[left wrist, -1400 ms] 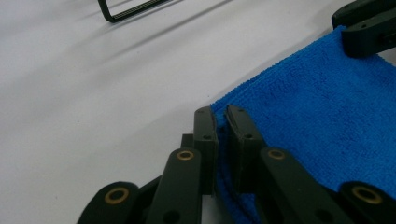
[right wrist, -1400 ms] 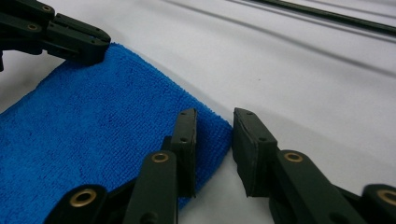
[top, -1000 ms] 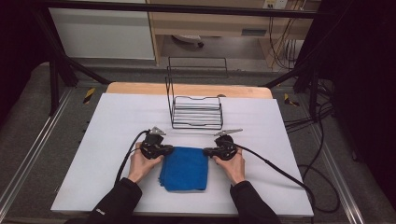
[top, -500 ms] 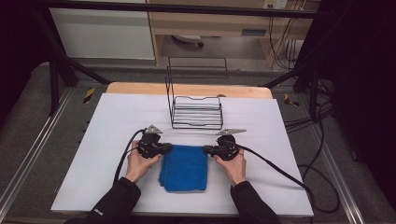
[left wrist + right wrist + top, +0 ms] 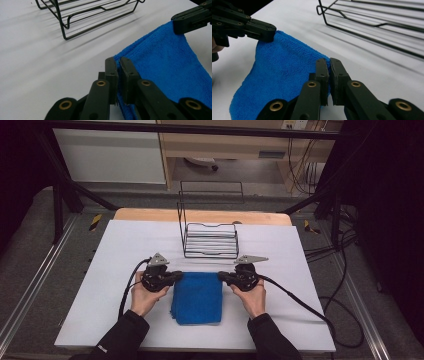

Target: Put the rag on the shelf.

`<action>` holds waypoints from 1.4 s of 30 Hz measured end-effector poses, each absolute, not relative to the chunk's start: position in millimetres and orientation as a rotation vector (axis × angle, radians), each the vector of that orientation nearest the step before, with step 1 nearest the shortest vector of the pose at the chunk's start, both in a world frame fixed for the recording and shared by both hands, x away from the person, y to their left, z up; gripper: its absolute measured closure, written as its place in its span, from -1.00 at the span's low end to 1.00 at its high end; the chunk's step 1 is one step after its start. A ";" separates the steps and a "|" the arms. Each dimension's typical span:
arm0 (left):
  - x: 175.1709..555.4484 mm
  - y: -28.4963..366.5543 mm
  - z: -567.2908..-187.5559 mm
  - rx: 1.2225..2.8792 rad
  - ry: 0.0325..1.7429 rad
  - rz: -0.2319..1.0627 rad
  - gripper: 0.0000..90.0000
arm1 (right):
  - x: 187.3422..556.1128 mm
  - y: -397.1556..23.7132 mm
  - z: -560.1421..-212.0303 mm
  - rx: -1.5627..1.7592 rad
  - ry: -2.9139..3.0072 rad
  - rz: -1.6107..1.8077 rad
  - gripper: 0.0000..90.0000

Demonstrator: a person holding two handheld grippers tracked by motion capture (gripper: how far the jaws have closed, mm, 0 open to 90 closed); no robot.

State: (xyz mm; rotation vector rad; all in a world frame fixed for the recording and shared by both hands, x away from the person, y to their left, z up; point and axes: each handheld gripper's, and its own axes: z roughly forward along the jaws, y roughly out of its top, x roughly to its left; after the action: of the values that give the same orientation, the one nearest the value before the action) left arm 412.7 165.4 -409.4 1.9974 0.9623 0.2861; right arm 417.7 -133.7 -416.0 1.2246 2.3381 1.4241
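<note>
We see a folded blue terry cloth (image 5: pixel 197 297), deep blue with a fine looped pile, on the white table (image 5: pixel 100 270) just in front of the wire rack (image 5: pixel 210 240). Our left gripper (image 5: pixel 174 277) and right gripper (image 5: pixel 222 276) each have their jaws clamped on a far corner, lifting that edge taut while the near end drapes down.

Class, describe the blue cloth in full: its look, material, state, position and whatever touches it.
The blue cloth is a bright blue, fuzzy, terry-like towel, folded into a rough rectangle of several layers. It lies on the white table, near the person, in front of the wire rack. The left gripper and right gripper each clamp one far corner with shut jaws, and the far edge is lifted between them.
</note>
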 end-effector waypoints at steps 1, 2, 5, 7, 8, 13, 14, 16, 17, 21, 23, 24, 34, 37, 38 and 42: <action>411.7 165.1 -408.3 1.986 0.965 0.289 0.89 | 417.0 -134.1 -414.2 1.213 2.334 1.425 0.92; 410.9 165.5 -407.0 1.981 0.964 0.292 0.89 | 416.4 -134.3 -412.4 1.209 2.327 1.431 0.92; 407.9 165.8 -402.0 1.959 0.956 0.304 0.89 | 415.0 -136.3 -407.7 1.182 2.313 1.448 0.92; 405.6 165.1 -398.9 1.951 0.950 0.317 0.89 | 413.5 -136.9 -404.0 1.170 2.301 1.455 0.92; 404.2 164.6 -396.9 1.945 0.946 0.324 0.89 | 412.0 -137.7 -399.9 1.156 2.288 1.466 0.92; 398.1 164.0 -386.0 1.913 0.923 0.347 0.89 | 408.6 -139.9 -390.5 1.125 2.259 1.480 0.92; 396.9 163.8 -383.9 1.908 0.917 0.354 0.89 | 407.8 -140.6 -388.2 1.111 2.251 1.486 0.92; 394.8 163.5 -380.0 1.904 0.904 0.368 0.89 | 406.2 -141.7 -383.8 1.093 2.239 1.494 0.93; 393.6 163.0 -378.3 1.892 0.905 0.369 0.89 | 405.2 -142.0 -381.6 1.085 2.233 1.494 0.93; 389.9 163.3 -371.4 1.869 0.896 0.381 0.89 | 400.6 -143.1 -371.3 1.039 2.204 1.503 0.93; 388.2 163.4 -368.3 1.857 0.890 0.390 0.89 | 399.0 -143.5 -368.1 1.030 2.195 1.510 0.93; 387.4 163.6 -366.7 1.852 0.888 0.396 0.89 | 399.0 -143.5 -368.1 1.030 2.195 1.510 0.93; 381.2 162.4 -354.4 1.806 0.858 0.428 0.89 | 390.4 -146.6 -351.7 0.963 2.129 1.538 0.93; 379.4 162.0 -350.7 1.794 0.848 0.442 0.89 | 388.4 -147.0 -348.1 0.951 2.117 1.542 0.93; 379.0 161.8 -349.2 1.788 0.846 0.444 0.89 | 387.2 -147.3 -346.1 0.948 2.112 1.544 0.93; 378.5 160.4 -342.3 1.771 0.836 0.456 0.89 | 383.9 -148.8 -339.1 0.933 2.088 1.558 0.93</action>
State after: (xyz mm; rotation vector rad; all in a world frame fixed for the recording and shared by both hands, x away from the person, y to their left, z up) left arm 378.5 160.4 -342.3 1.7707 0.8355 0.4556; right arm 383.9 -148.8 -339.1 0.9329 2.0878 1.5577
